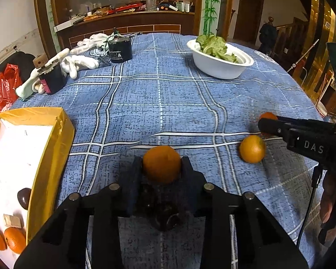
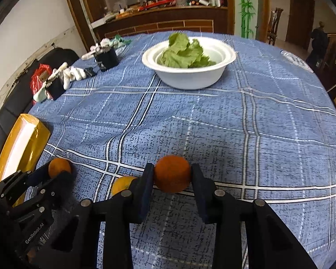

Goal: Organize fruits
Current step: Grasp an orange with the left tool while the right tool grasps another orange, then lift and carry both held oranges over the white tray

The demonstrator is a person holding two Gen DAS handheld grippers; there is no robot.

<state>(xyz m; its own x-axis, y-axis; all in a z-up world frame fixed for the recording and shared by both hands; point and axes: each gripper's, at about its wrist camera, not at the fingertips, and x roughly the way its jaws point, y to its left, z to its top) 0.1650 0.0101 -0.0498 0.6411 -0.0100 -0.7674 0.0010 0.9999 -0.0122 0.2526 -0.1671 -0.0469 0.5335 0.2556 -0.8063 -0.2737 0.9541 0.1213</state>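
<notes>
Oranges look light, round and a bit squishy: left claw (image 1: 161, 168) pinches one orange (image 1: 161, 164) just right of the yellow box (image 1: 53, 143), right claw (image 2: 173, 177) pinches another orange (image 2: 172, 173) further right, both gripped across the middle.

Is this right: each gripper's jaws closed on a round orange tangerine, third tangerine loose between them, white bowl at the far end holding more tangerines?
One error: the white bowl holds green leafy vegetables, not tangerines, as the right wrist view shows. The rest stands: left gripper and right gripper each clamp a round orange tangerine, third tangerine loose between.
</notes>
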